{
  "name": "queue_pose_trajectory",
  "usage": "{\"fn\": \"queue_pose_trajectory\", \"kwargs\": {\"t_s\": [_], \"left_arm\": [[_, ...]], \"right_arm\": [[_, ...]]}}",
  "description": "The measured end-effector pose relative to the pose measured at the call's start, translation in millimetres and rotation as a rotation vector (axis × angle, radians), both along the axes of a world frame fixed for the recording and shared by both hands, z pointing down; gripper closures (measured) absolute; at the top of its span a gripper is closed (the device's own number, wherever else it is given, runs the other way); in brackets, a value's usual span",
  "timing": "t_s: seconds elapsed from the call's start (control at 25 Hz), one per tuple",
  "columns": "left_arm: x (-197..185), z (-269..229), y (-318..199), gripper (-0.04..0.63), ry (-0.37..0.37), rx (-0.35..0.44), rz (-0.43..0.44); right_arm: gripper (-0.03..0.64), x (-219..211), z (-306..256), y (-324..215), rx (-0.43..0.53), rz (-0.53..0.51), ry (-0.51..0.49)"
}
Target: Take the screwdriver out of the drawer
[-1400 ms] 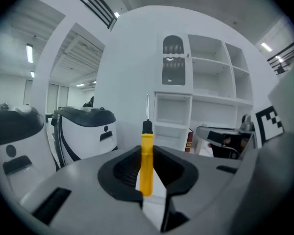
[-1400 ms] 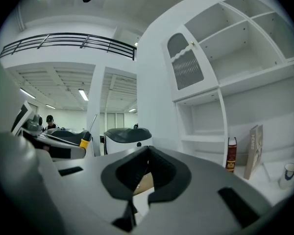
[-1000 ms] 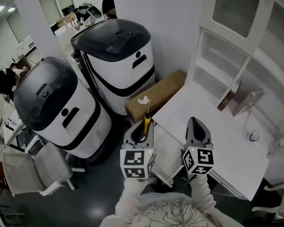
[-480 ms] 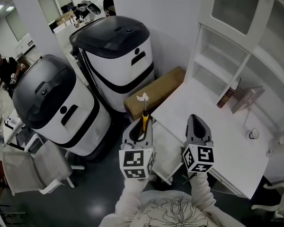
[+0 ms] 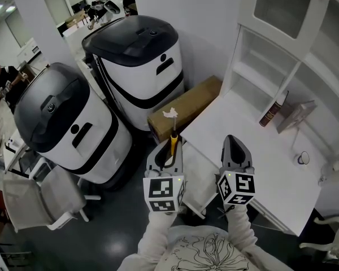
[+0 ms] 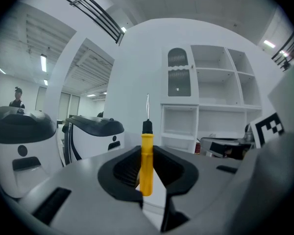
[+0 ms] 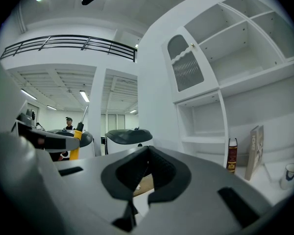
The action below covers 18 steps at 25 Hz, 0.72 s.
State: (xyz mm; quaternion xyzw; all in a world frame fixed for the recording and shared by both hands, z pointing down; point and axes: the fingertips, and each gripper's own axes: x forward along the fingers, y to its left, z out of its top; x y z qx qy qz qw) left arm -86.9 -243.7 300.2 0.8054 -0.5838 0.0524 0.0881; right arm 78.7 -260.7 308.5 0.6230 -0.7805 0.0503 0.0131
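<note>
A screwdriver [image 5: 174,142] with a yellow handle and thin metal shaft stands upright in my left gripper [image 5: 168,150], whose jaws are shut on the handle. In the left gripper view the screwdriver handle [image 6: 146,163] sits clamped between the black pads, in the middle of the left gripper [image 6: 147,176], shaft pointing up. My right gripper [image 5: 232,144] hovers level beside it, to the right, shut with nothing in it. In its own view the right gripper [image 7: 146,174] shows its pads closed together. A pulled-out white drawer [image 5: 196,180] lies below, between both grippers.
A white desk [image 5: 254,162] with a shelf unit, a dark red book [image 5: 270,115] and a cup [image 5: 303,161] stands on the right. A cardboard box [image 5: 187,108] and two large black-and-white machines [image 5: 140,66] [image 5: 68,123] stand ahead and left. A white chair [image 5: 39,203] is at lower left.
Both grippers have stayed where they were, the screwdriver still held. Only a person in the far left background has shifted.
</note>
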Motion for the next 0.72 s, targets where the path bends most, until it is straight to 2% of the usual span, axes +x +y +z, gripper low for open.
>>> {"fn": "queue_pose_trajectory", "kwargs": {"t_s": [0.72], "left_arm": [[-0.8,6.4,-2.7,0.525,0.0,-0.014,0.002]], "right_arm": [[0.614,-2.0,3.6,-2.7,-0.008,-0.007,0.004]]}}
